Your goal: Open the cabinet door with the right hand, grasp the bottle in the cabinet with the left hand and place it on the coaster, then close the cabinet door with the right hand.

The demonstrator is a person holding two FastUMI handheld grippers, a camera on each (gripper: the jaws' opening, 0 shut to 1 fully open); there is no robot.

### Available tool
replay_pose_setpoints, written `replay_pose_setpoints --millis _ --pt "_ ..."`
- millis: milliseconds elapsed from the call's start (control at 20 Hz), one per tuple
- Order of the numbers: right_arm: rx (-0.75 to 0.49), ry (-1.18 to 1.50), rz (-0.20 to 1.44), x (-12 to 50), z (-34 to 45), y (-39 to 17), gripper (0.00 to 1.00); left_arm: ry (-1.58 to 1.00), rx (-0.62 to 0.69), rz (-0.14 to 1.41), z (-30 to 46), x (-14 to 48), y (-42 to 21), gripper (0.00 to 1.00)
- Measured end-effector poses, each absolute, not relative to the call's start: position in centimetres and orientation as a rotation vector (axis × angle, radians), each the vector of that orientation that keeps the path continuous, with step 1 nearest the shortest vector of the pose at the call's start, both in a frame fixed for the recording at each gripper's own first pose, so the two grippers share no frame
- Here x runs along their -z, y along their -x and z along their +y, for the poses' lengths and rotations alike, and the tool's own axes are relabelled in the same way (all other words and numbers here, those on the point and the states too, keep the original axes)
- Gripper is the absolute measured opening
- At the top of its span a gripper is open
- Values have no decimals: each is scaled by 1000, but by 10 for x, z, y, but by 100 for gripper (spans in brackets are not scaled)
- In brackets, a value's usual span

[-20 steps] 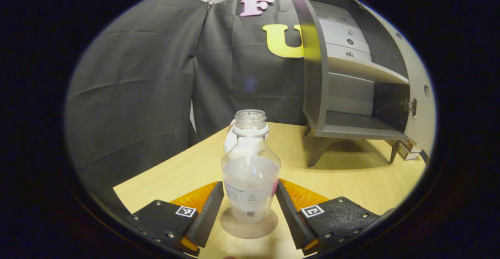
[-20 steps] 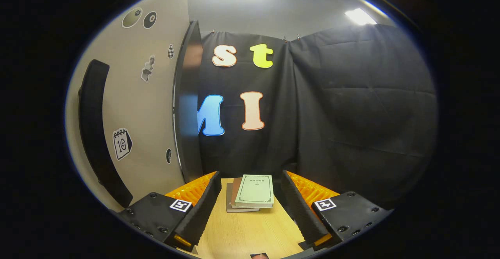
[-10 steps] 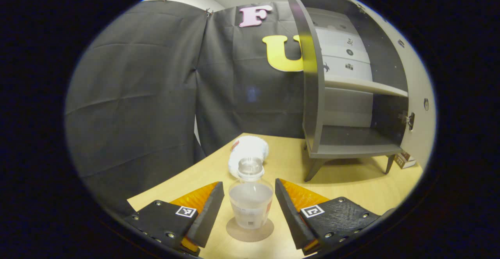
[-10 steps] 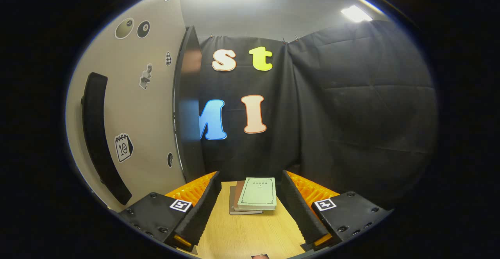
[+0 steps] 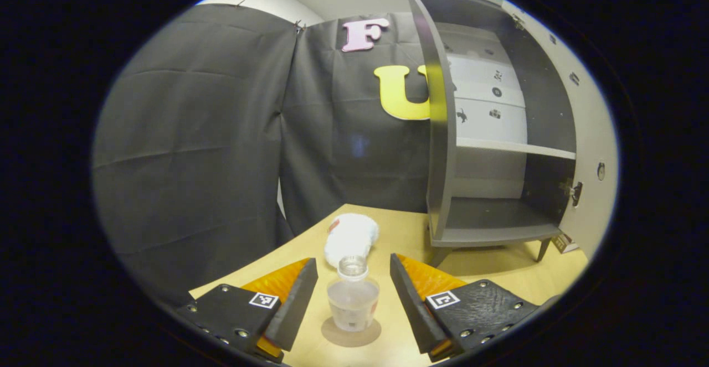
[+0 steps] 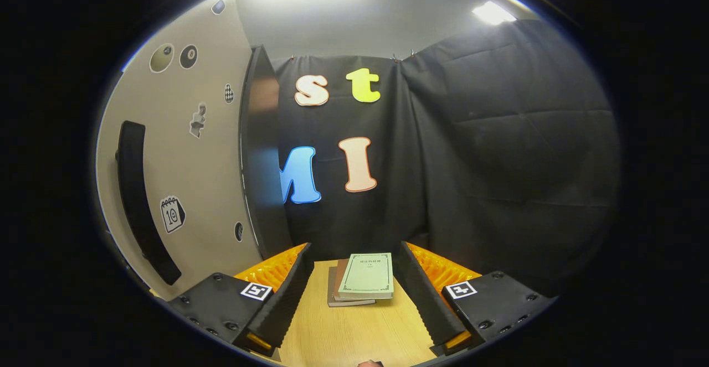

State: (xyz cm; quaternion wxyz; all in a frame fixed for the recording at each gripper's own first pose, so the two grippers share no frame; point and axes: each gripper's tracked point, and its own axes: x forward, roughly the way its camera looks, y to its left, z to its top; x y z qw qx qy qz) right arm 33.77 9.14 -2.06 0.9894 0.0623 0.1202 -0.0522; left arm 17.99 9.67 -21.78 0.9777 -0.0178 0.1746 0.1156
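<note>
Standing on the coaster (image 5: pixel 350 332), the bottle (image 5: pixel 353 299) seems free of the parted left tongs (image 5: pixel 348 300), so the empty, parted right tongs (image 6: pixel 350 288) must next swing the cabinet door (image 6: pixel 183 156) closed.

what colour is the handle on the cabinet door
Black: a long bar handle on the beige cabinet door, clearest in the right gripper view.

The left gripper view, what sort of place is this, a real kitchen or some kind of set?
Most likely a staged recording booth, not a real home. Black cloth hangs as the walls, a small grey cabinet stands open on a bare wooden table, and a bottle sits on a coaster like a prop.
</note>
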Motion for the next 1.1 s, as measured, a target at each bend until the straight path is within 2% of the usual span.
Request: replay_pose_setpoints --millis 150,200,600,650,700,750,800,850,1100 --pt "81 -142 229 16 93 -340 98 18 -225 302 88 171 -180 80" --pt "59 -157 221 12 98 -340 98 16 -225 288 84 156 -176 82" --pt "-203 -226 154 -29 165 -343 98 -65 -215 202 69 61 -101 80" --pt "-223 -219 150 -32 174 -343 98 -62 -210 194 68 55 -96 80" --pt "-247 -210 149 -35 183 -342 92 -60 -210 189 71 51 -92 79" --pt "-260 -192 152 -37 190 -341 92 -58 -215 184 76 49 -89 79" --pt "-248 -164 147 -39 187 -340 97 -53 -215 177 80 49 -88 79" --pt "-247 -144 142 -41 190 -341 94 -46 -213 175 84 50 -91 79" --pt "-256 -156 163 -38 208 -342 95 -13 -202 192 106 67 -113 79"
